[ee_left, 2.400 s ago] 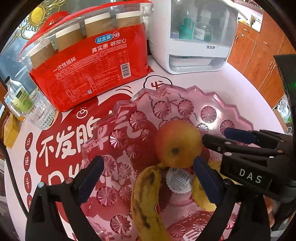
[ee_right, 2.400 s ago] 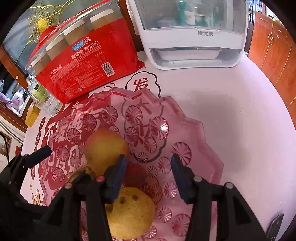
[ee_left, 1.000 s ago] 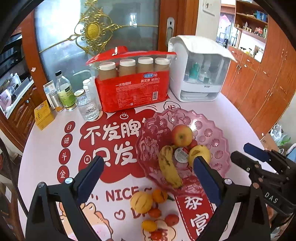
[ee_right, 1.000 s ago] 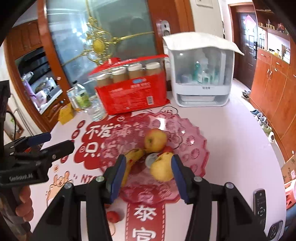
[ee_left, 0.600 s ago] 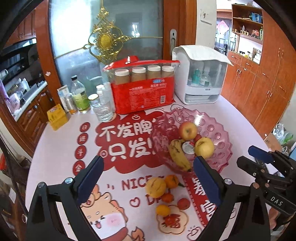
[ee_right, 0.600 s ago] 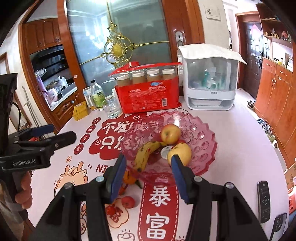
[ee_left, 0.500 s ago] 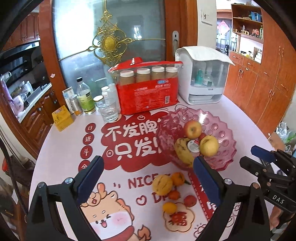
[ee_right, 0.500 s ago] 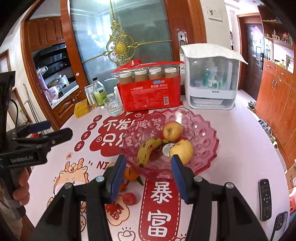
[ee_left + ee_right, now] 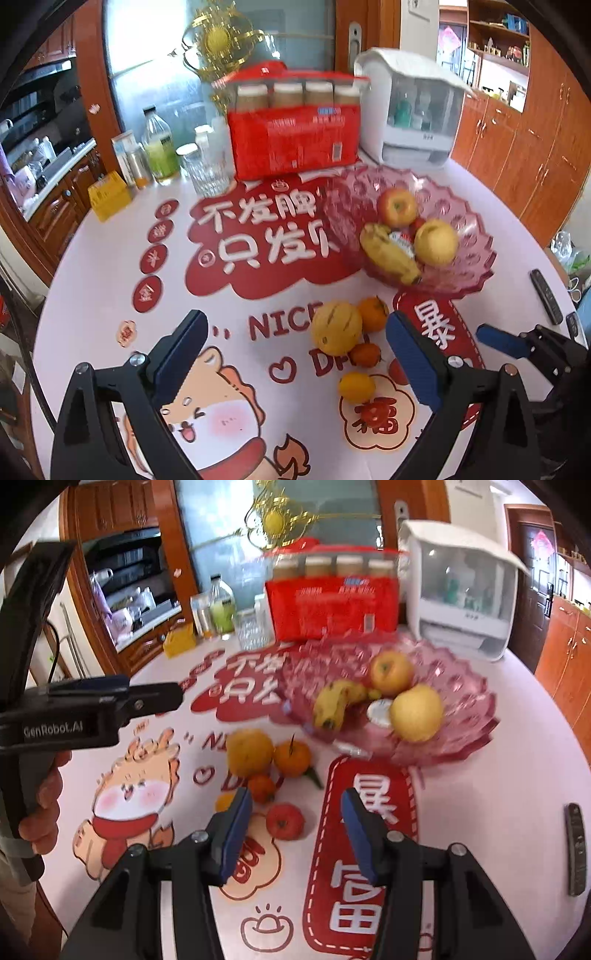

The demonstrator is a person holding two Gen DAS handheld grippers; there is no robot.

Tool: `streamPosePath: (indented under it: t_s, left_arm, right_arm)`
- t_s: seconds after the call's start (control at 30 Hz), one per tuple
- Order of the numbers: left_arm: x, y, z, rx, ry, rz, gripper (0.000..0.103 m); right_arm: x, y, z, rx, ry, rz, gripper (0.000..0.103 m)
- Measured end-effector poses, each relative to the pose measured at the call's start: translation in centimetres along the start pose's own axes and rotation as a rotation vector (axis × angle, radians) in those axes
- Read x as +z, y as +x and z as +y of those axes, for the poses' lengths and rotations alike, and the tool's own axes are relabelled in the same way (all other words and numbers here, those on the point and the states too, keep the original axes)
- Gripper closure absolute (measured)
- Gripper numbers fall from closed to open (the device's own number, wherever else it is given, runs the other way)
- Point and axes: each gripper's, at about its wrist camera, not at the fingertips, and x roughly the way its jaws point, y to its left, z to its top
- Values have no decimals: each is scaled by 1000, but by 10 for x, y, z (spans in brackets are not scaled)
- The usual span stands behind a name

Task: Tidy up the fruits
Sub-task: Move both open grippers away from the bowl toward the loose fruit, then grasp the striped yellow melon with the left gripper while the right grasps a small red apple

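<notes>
Apple (image 9: 397, 206), banana (image 9: 389, 254) and pear (image 9: 436, 242) fill bowl (image 9: 476, 258).

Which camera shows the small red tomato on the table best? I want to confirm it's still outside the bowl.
The right wrist view: the tomato lies unobstructed between the right gripper's fingers, outside the bowl. In the left wrist view, a finger mostly hides it.

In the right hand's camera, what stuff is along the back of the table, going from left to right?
Yellow box → green-label bottle → clear glass → red pack of paper cups → white cabinet with a clear front.
</notes>
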Motion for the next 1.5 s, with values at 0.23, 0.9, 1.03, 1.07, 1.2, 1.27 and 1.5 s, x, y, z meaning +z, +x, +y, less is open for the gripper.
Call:
streamPosePath:
  t_s: [0.23,0.9,1.03,1.07,1.2,1.27,1.5]
  left_arm:
    - [-11,51,-5,-35,-8,89,6]
    - [-15,121,-1,-131,-118,183,20]
    - [-16,124,-5,-148,-112,183,33]
    - [-17,123,-6,-160,-116,179,39]
    - [-17,121,-9,-181,-129,162,53]
    - [-18,119,-10,-170,-130,147,53]
    - [-26,109,-11,-118,-138,140,54]
  right_arm:
    - [-15,37,3,7,-10,50,52]
    - [-30,70,8,31,-26,67,69]
    - [-29,70,2,59,4,63,69]
    - [-29,70,1,61,7,62,69]
    - [-29,70,-1,70,22,59,69]
    - [-29,70,-3,77,33,58,70]
    - [-30,70,-5,84,50,54,70]
